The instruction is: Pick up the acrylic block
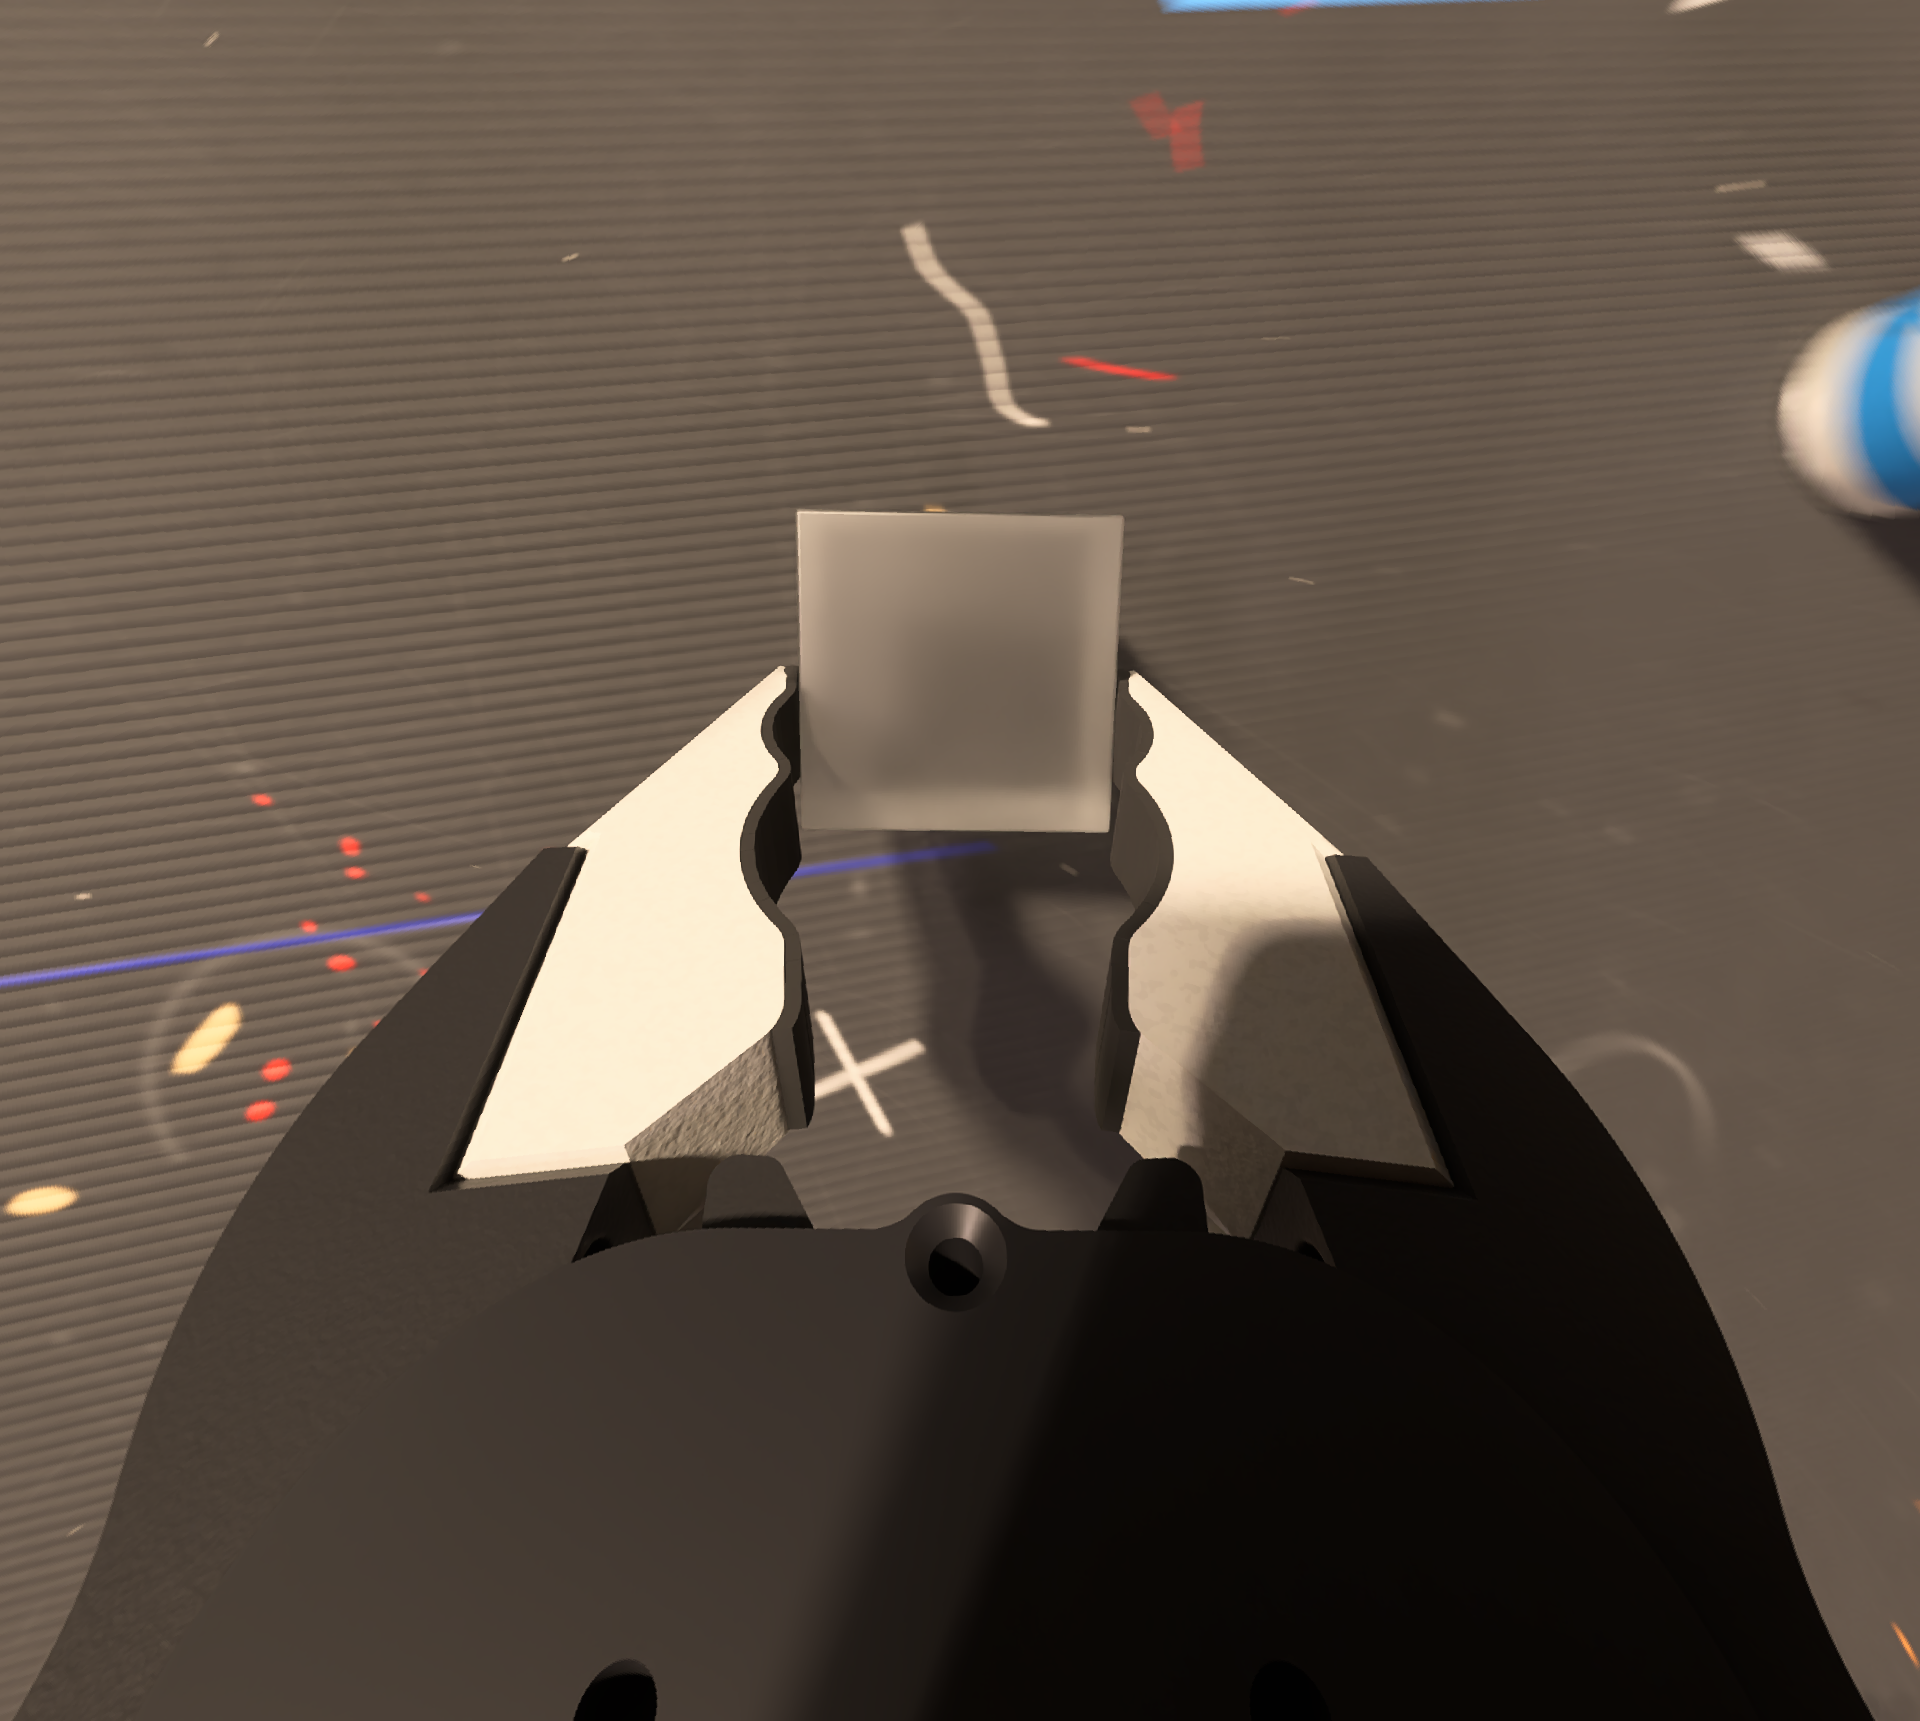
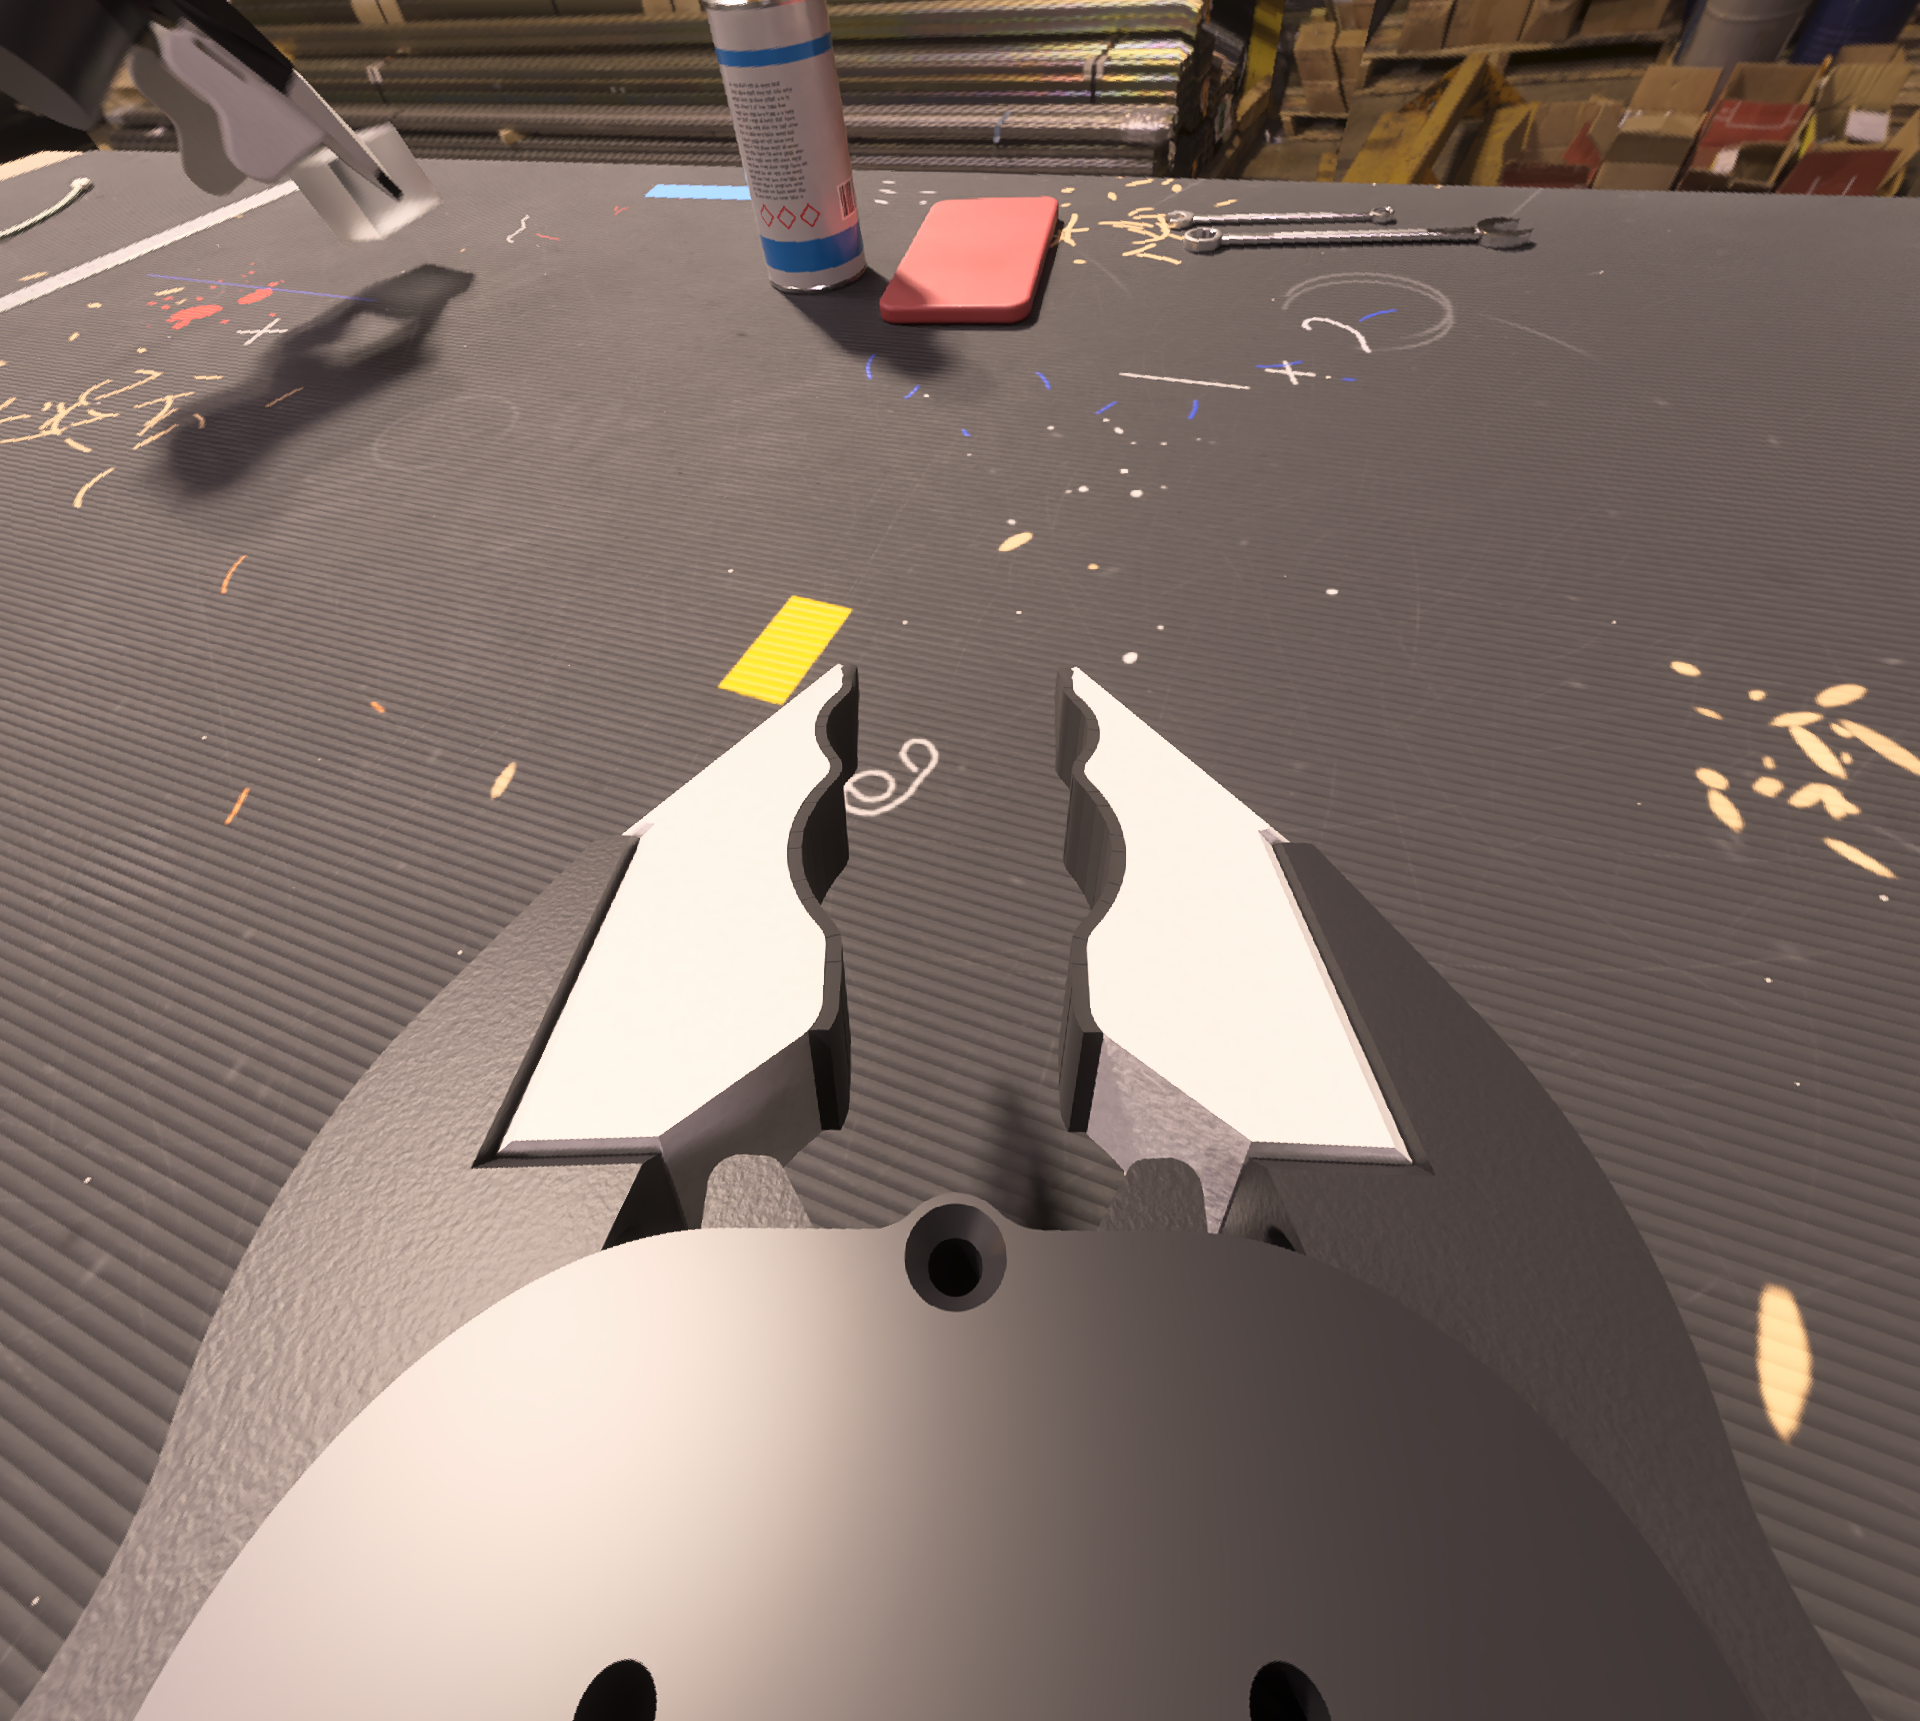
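The acrylic block (image 1: pixel 958 669) is a frosted, see-through cube. My left gripper (image 1: pixel 956 715) is shut on it, with a fingertip pressed on each side face. In the right wrist view the block (image 2: pixel 390 191) hangs in the left gripper (image 2: pixel 364 191) above the grey mat, and their shadow lies on the mat below. My right gripper (image 2: pixel 956 695) is open and empty, low over the mat near its front.
A spray can (image 2: pixel 790 113) with a yellow cap stands at the back of the ribbed grey mat (image 2: pixel 416 840); its blue and white body shows in the left wrist view (image 1: pixel 1860 424). A red flat block (image 2: pixel 971 258) lies beside it. Two wrenches (image 2: pixel 1340 229) lie at the back right.
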Motion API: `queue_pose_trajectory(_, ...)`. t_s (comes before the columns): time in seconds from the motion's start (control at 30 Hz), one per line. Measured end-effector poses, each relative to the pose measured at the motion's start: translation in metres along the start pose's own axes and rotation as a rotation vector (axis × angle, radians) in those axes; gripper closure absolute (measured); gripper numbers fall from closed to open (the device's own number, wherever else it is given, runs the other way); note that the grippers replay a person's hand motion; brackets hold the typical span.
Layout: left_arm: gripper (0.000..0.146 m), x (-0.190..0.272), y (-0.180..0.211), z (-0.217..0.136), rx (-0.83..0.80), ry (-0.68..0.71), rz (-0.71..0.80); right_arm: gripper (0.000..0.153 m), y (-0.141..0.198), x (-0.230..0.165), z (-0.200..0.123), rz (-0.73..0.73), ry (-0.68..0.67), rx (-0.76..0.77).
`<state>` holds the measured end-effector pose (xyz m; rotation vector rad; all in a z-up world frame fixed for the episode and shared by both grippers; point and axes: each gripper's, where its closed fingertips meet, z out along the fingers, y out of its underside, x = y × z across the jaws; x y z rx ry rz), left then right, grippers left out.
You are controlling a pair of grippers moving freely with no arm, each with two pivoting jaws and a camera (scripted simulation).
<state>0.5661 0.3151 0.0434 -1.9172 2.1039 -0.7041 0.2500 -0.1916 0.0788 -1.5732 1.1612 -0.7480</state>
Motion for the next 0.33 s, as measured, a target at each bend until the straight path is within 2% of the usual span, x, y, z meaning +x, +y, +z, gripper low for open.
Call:
queue_pose_trajectory(0.07, 0.087, 0.027, 0.000, -0.030, 0.091, 0.134, 0.029, 0.115, -0.002, -0.002, -0.001, -0.009, 0.002, 0.007)
queue_pose_trajectory(0.2, 0.087, 0.110, 0.015, -0.111, 0.294, 0.527, 0.087, 0.115, -0.004, -0.009, -0.001, -0.043, 0.002, 0.010)
queue_pose_trajectory(0.27, 0.087, 0.158, 0.040, -0.148, 0.372, 0.695, 0.120, 0.115, -0.004, -0.014, 0.000, -0.066, -0.004, 0.006)
queue_pose_trajectory(0.33, 0.087, 0.205, 0.075, -0.172, 0.367, 0.851, 0.139, 0.114, -0.005, -0.023, 0.002, -0.096, -0.033, 0.009)
